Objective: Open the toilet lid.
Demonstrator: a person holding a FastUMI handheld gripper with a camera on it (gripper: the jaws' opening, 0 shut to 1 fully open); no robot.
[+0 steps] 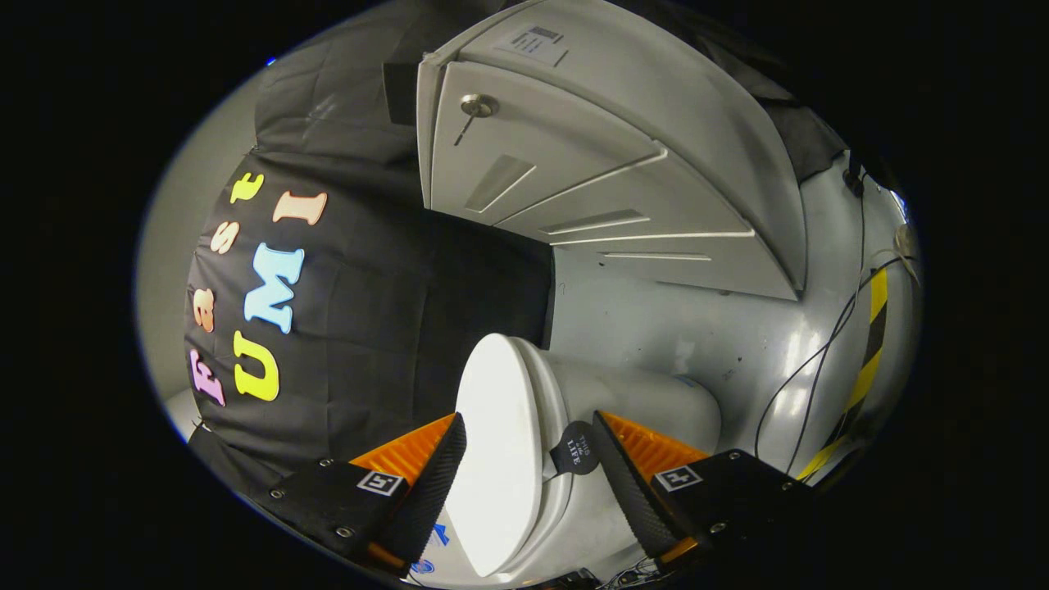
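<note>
Item: toilet lid (pixel 496 442), lying between our gripper (pixel 529 467) jaws, which stand spread and released, one either side, so its edge can be caught. Toilet bowl (pixel 639 401) just right of it; white door (pixel 574 164) far beyond.

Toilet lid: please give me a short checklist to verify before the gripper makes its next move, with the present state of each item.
1. Gripper fingers open: ok.
2. Toilet lid lies between the fingers: ok.
3. Both fingers pressing on the lid: not ok, gaps show.
4. Lid already raised: cannot tell, the view is tilted.
5. Round black tag on the toilet body clear of the fingers: cannot tell.
6. Black cables on the floor away from the toilet: ok.
</note>
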